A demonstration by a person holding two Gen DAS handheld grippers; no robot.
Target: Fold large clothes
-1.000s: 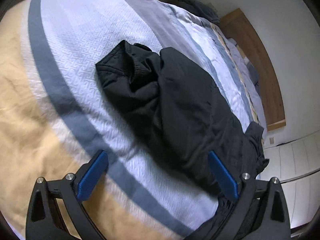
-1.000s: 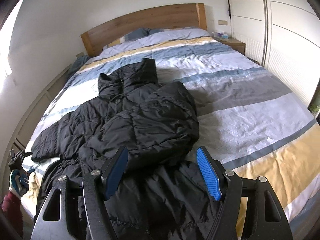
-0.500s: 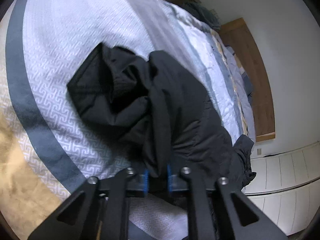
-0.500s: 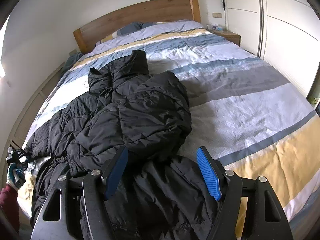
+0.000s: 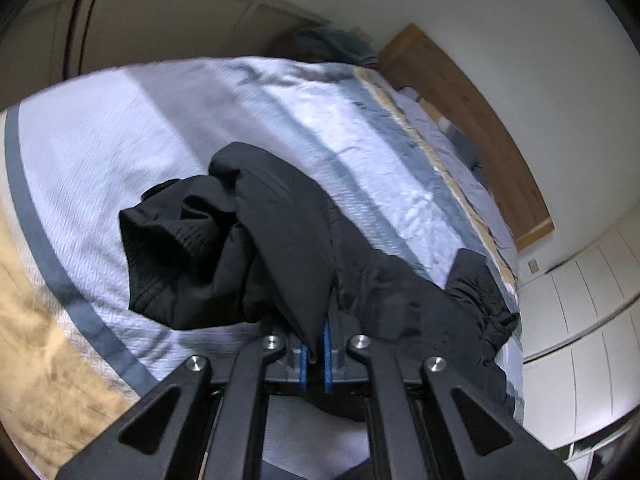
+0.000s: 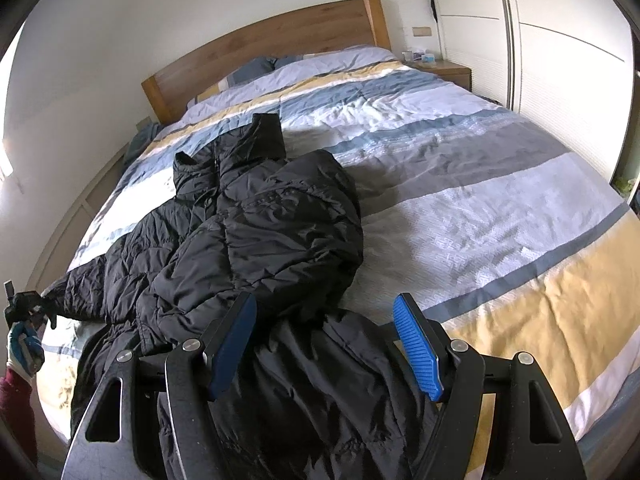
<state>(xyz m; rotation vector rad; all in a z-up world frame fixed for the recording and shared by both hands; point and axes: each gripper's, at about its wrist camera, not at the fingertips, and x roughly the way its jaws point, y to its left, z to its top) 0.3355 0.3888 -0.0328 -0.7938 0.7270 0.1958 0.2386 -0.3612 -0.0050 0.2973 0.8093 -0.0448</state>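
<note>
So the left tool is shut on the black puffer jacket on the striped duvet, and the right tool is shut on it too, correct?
Not quite. The right tool is open, its blue pads spread above the black puffer jacket, as the right wrist view shows. The left tool is shut on it, over the striped duvet.

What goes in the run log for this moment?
left gripper: shut on black jacket | right gripper: open over jacket | bed: jacket unfolded
</note>
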